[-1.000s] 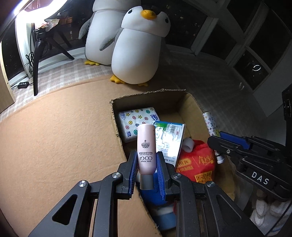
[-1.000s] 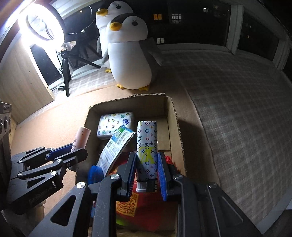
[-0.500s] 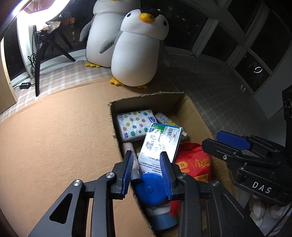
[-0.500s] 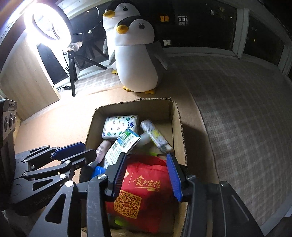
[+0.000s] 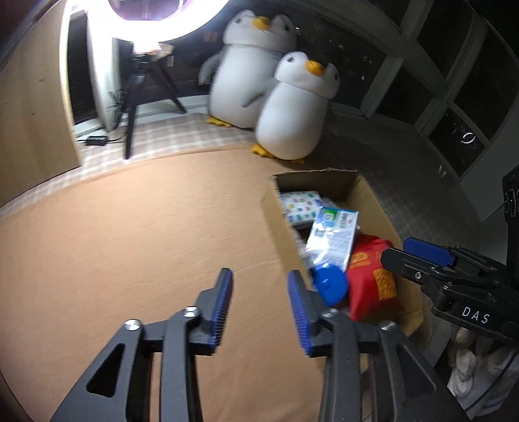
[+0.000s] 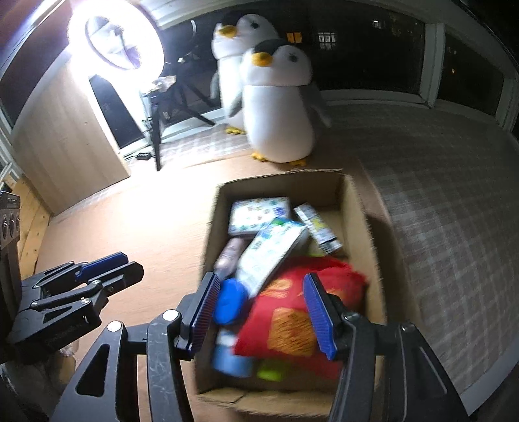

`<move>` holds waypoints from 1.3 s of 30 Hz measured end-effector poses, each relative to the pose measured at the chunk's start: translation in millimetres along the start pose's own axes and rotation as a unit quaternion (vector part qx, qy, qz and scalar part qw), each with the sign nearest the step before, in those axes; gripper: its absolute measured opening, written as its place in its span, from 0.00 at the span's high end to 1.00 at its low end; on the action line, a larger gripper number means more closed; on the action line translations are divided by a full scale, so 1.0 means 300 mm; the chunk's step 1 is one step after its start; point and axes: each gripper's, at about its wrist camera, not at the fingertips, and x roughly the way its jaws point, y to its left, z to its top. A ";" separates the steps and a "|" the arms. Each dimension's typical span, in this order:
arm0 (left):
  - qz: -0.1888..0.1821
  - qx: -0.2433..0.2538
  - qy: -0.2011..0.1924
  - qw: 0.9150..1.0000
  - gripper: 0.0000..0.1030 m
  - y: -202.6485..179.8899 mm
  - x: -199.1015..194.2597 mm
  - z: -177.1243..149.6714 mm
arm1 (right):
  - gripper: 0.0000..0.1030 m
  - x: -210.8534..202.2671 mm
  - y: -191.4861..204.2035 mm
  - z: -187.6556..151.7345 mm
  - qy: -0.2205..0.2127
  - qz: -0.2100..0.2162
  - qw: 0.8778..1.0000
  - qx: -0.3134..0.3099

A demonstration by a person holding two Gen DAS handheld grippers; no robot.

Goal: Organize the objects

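An open cardboard box (image 6: 356, 201) (image 5: 373, 198) sits on the orange mat and holds a red snack bag (image 6: 292, 311) (image 5: 373, 272), a white-green carton (image 6: 272, 246) (image 5: 334, 233), a patterned tissue pack (image 6: 258, 214) (image 5: 298, 204), a blue-lidded bottle (image 6: 230, 302) (image 5: 329, 285), a pink tube (image 6: 228, 256) and a patterned tube (image 6: 319, 230). My left gripper (image 5: 259, 298) is open and empty over the mat, left of the box; it shows in the right wrist view (image 6: 107, 269). My right gripper (image 6: 259, 311) is open and empty above the box's near end; it shows in the left wrist view (image 5: 418, 256).
Two plush penguins (image 5: 295, 110) (image 6: 275, 104) stand behind the box. A ring light on a tripod (image 6: 123, 42) (image 5: 146, 19) is at the back left. A wooden panel (image 6: 65, 139) stands at the left. Checked carpet (image 6: 454, 211) lies to the right.
Both grippers let go of their tubes, which now lie in the box. Both opened wider and pulled back; the left one swung left, off the box and over the mat.
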 end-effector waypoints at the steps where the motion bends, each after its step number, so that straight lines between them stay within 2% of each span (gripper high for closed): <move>1: 0.003 -0.002 -0.003 1.000 0.54 0.025 -0.027 -0.014 | 0.50 -0.005 0.029 -0.009 -0.001 0.001 1.000 -0.002; 9: 0.028 -0.025 -0.029 0.999 0.39 0.217 -0.223 -0.105 | 0.38 -0.048 0.282 -0.069 -0.011 0.016 0.999 -0.032; 15: 0.053 -0.044 -0.051 0.996 0.33 0.370 -0.369 -0.173 | 0.35 -0.058 0.476 -0.106 -0.014 0.026 0.997 -0.067; 23: 0.091 -0.058 -0.076 0.991 0.27 0.509 -0.531 -0.254 | 0.35 -0.056 0.637 -0.133 -0.015 0.046 0.996 -0.081; 39: 0.120 -0.110 -0.056 0.985 0.24 0.621 -0.593 -0.468 | 0.35 -0.060 0.809 -0.247 -0.027 0.027 0.993 -0.109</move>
